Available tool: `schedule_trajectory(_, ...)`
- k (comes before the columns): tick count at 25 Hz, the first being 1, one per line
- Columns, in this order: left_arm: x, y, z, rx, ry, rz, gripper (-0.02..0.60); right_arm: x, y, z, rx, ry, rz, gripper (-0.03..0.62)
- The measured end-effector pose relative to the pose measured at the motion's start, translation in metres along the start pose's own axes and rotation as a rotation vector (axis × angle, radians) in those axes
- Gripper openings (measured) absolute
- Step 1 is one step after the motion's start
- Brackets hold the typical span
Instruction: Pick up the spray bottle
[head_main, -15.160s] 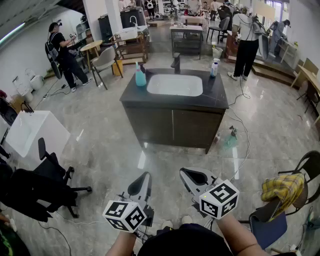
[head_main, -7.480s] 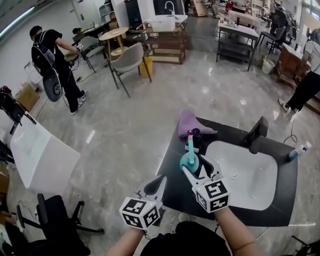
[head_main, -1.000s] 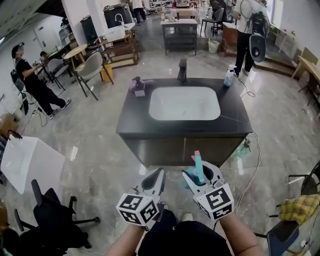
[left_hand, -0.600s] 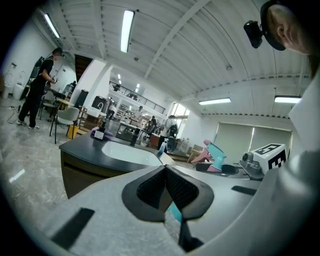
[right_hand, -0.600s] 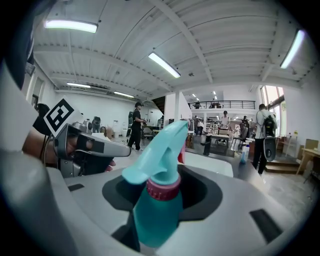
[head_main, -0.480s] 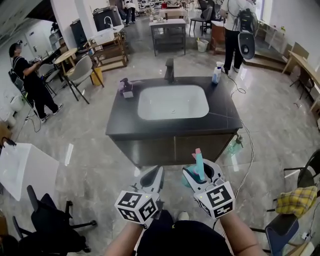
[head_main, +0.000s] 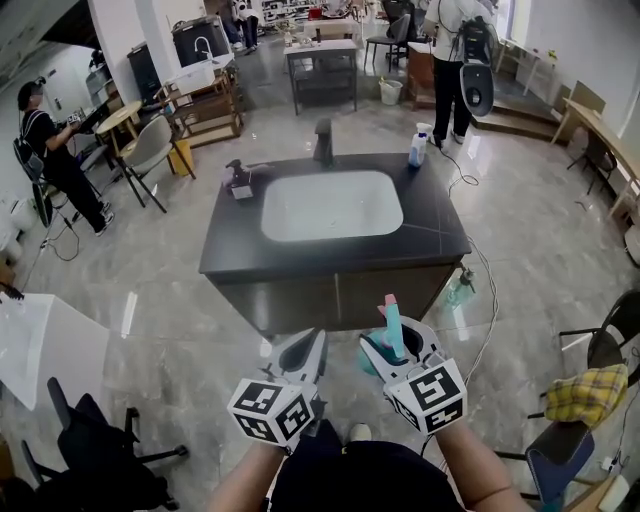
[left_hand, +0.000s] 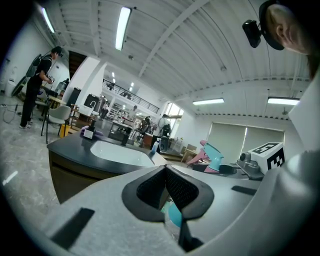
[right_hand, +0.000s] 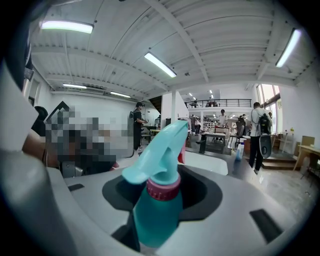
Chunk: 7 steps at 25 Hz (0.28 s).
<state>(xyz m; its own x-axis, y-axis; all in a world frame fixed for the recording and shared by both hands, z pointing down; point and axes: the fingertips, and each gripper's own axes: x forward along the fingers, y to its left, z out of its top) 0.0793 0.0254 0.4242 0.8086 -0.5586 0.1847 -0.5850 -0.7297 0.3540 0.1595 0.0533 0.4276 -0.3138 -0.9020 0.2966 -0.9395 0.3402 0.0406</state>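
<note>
A teal plastic spray bottle (head_main: 393, 320) with a pink collar and pale blue trigger head stands upright between the jaws of the right gripper (head_main: 400, 342). The jaws pinch its body, holding it in the air on the near side of the dark tabletop (head_main: 432, 232) with a white sink basin (head_main: 331, 204), well apart from it. The left gripper (head_main: 305, 350) hangs just beside it, also short of the tabletop, with its jaws pressed together on nothing. A white bottle (head_main: 418, 148) stands at the tabletop's far edge.
</note>
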Motion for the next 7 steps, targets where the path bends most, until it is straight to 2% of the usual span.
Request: schedule_trajectory(7,0.0027,-0.003,-0.0032,-0.006,0.004,0.005,0.006,0.0005,-0.0039,-0.0044,0.002,0.016,0.013,0.189)
